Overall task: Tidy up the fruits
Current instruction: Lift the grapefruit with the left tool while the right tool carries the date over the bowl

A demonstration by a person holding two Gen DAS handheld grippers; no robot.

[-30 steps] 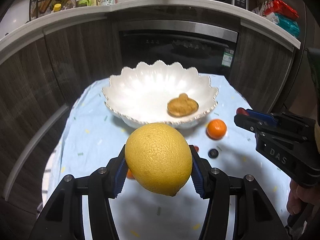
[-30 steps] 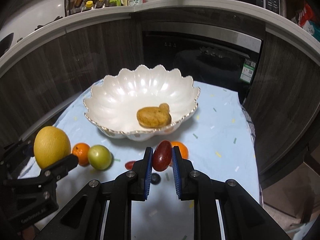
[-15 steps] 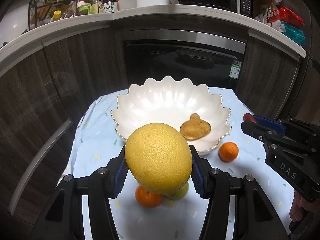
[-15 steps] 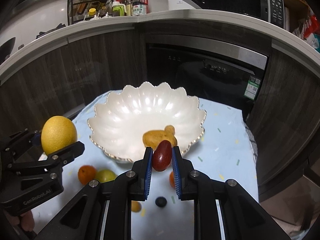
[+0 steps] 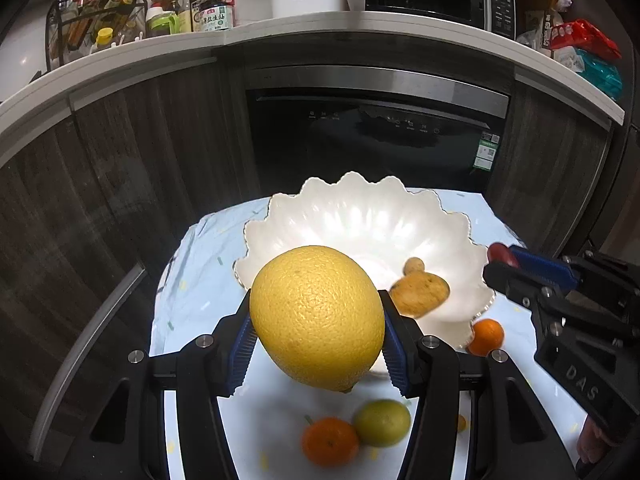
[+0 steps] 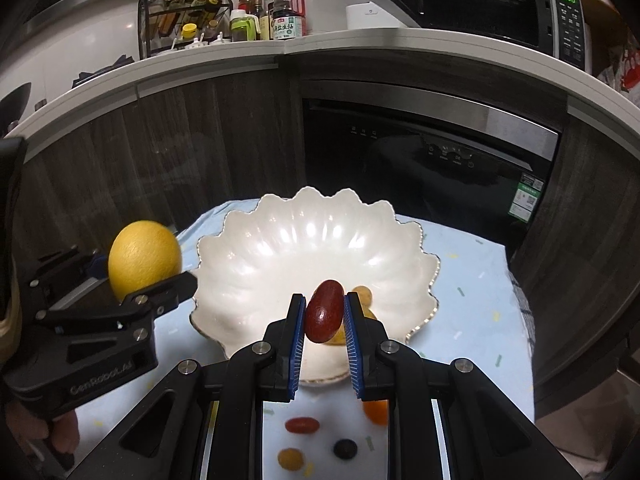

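A small table (image 6: pixel 472 280) is carrying everything, and a pale blue cloth with scattered confetti flecks is covering its top. The landmark, a white scalloped bowl (image 6: pixel 280 240), is sitting directly on the cloth.

Near side of the bowl, in the left wrist view: an orange (image 5: pixel 330 441) and a green fruit (image 5: pixel 382 422) are lying on the cloth, touching each other. A second orange (image 5: pixel 485 336) is resting just beside the bowl's rim.

Also on the bowl's near side, in the right wrist view: a small red fruit (image 6: pixel 302 425), a dark round one (image 6: pixel 345 449) and a small yellow one (image 6: pixel 290 459) are lying close together, each apart from the others.
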